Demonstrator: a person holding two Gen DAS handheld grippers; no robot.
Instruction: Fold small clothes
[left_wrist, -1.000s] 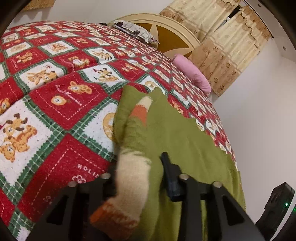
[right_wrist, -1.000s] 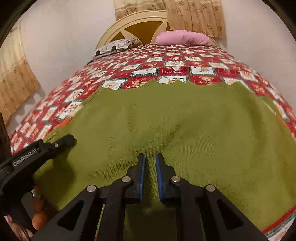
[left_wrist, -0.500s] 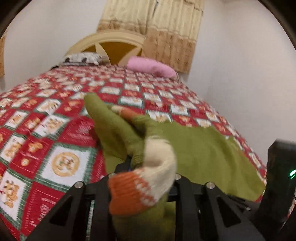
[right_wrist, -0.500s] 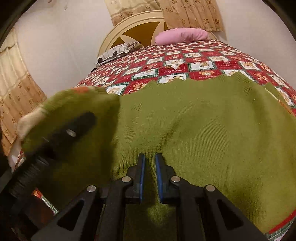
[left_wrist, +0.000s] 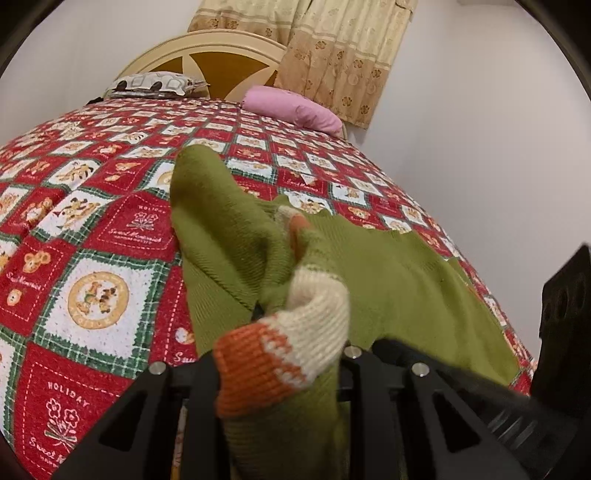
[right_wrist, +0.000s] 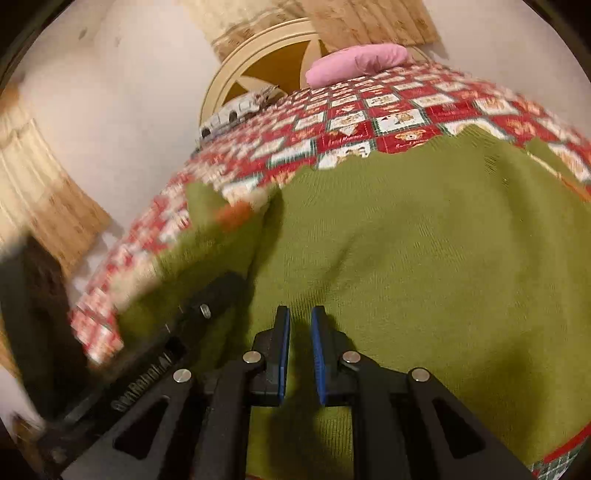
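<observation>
The left tool (left_wrist: 280, 332) grips the sweater's (right_wrist: 424, 240) sleeve (left_wrist: 295, 325), lifted over the bed (left_wrist: 110, 240). The right tool (right_wrist: 297, 354), jaws just widening, holds nothing; the sweater's body could slide.

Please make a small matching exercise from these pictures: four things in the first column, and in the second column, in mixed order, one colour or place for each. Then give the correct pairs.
Things:
1. sweater
2. sleeve cuff
3. pillow
4. bedspread

Descriptions:
A. pink, at the headboard
B. red, white and green squares
C. green, spread on the bed
D. orange and cream, in the left gripper

Pairs: 1-C, 2-D, 3-A, 4-B
</observation>
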